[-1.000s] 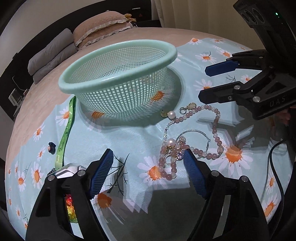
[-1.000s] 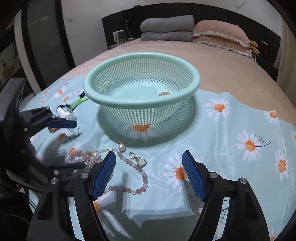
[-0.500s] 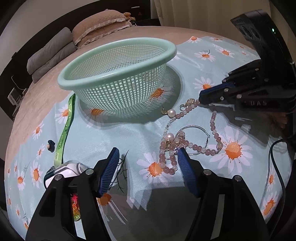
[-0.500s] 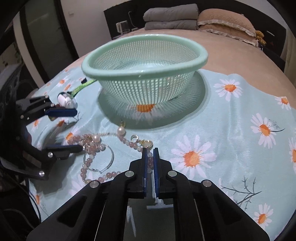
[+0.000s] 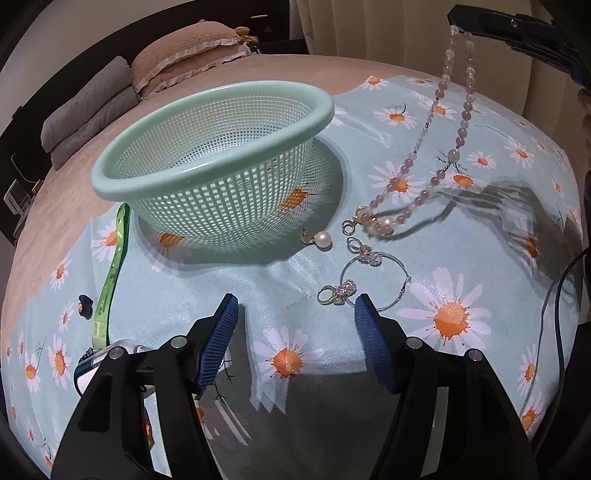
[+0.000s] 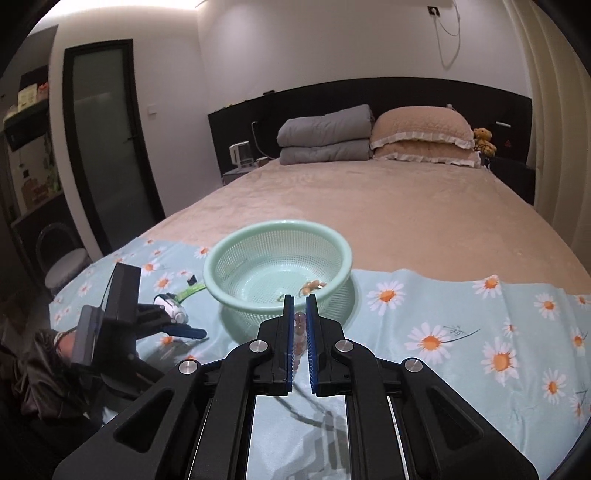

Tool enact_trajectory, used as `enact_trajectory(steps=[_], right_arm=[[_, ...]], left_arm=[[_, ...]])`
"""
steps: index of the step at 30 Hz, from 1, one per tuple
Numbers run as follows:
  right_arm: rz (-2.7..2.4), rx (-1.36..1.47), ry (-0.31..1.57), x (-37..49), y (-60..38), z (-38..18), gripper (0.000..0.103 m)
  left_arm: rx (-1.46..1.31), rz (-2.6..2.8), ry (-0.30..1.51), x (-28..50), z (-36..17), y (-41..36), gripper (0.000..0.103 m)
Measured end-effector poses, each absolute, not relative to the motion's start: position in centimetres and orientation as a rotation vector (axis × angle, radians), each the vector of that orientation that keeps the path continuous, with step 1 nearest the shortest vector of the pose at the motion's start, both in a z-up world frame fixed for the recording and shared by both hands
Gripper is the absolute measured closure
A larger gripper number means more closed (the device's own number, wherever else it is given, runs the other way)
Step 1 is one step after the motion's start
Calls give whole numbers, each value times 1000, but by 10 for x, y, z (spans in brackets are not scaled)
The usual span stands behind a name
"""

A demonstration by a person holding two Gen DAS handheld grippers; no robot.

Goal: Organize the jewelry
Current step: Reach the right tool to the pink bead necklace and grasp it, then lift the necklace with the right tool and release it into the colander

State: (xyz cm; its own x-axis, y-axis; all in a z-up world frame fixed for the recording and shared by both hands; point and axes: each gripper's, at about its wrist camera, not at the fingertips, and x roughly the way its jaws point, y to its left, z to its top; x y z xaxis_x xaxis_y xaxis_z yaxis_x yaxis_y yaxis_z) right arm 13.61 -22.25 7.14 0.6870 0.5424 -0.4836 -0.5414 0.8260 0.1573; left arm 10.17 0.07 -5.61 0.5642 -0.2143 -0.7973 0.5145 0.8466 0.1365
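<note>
My right gripper (image 6: 299, 300) is shut on a pink bead necklace (image 5: 436, 147) and holds it high; it shows at the top right of the left wrist view (image 5: 460, 27). The strand hangs down, its lower end with the clasp touching the daisy cloth (image 5: 461, 317). The beads show between the pads (image 6: 298, 332). A mint green mesh basket (image 5: 221, 155) stands to the left and holds a small beaded piece (image 6: 314, 285). A pearl earring (image 5: 319, 238), a silver hoop (image 5: 373, 280) and a small bow ring (image 5: 338, 293) lie on the cloth. My left gripper (image 5: 293, 325) is open and empty, just in front of them.
A green strap (image 5: 110, 277) and a white watch-like item (image 5: 110, 354) lie left of my left gripper. A small dark object (image 5: 84, 304) lies beside the strap. Grey folded blankets (image 6: 325, 138) and pink pillows (image 6: 421, 138) lie at the bed's head.
My right gripper shut on the pink bead necklace and lifted it high off the cloth. The hoop, bow ring and pearl stayed on the cloth. My left gripper stayed open.
</note>
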Motion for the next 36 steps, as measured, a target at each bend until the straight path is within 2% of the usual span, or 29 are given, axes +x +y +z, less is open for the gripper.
enact_trajectory(steps=[7, 9, 12, 18, 31, 36], right_arm=[[592, 6, 508, 131, -232, 81, 97], [595, 7, 519, 133, -231, 78, 97], [596, 9, 531, 136, -231, 73, 97], [598, 14, 547, 140, -231, 67, 97], [618, -7, 556, 143, -227, 64, 96], [626, -27, 631, 154, -219, 43, 94]], left_arm=[[392, -476, 885, 121, -59, -14, 40], [419, -474, 894, 121, -64, -17, 49], [373, -522, 917, 121, -64, -13, 70], [387, -543, 911, 113, -64, -14, 86], [298, -532, 948, 103, -50, 11, 90], [289, -510, 916, 97, -35, 22, 91]])
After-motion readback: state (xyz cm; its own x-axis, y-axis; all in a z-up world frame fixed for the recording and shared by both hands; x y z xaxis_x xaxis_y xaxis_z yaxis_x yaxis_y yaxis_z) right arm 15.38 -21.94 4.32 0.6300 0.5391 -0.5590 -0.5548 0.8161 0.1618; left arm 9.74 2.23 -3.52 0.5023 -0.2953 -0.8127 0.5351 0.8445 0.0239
